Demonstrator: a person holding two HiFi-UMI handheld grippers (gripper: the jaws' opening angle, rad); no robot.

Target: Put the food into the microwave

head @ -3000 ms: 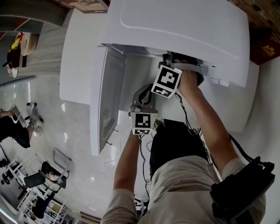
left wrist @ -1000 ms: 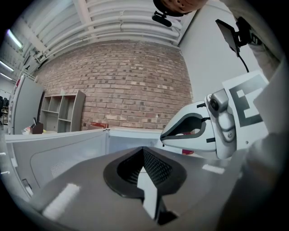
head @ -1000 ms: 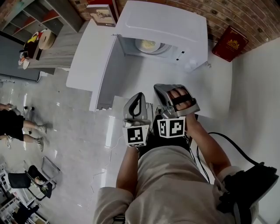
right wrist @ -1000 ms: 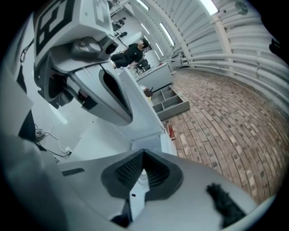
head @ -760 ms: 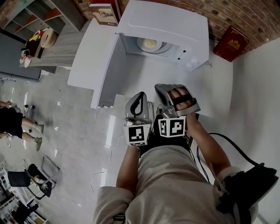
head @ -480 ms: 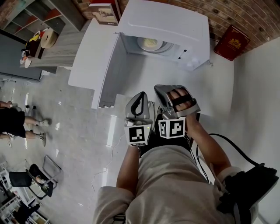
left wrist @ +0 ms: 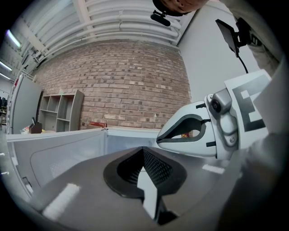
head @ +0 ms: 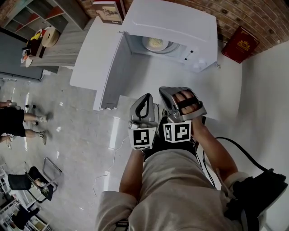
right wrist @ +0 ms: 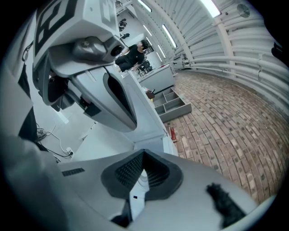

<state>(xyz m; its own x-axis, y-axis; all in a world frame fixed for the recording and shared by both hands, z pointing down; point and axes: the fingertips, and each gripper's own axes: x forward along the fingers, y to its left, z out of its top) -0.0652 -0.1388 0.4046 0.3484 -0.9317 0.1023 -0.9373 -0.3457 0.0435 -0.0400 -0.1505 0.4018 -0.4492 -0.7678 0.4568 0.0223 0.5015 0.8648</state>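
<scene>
No word, number or brand can be read anywhere. The white cube at the left (head: 143,138) and the white cube at the right (head: 178,132) bear only square black-and-white code patterns. The dark red hardcover book (head: 240,43) shows a gold emblem, too small to read. The control strip (head: 192,56) of the white microwave oven (head: 180,22) carries only illegible dots.

A red-brown brick wall (head: 253,16) runs behind the white worktop (head: 259,99). A red book (head: 244,43) stands against the wall at the worktop's back edge. Beyond the worktop's left edge, a grey open shelf unit (left wrist: 58,110) stands against the bricks. The pale floor (head: 72,149) is glossy, with black office chairs (head: 28,180) at its lower left. Strip lights (right wrist: 212,6) line a white ribbed ceiling (left wrist: 126,18).
</scene>
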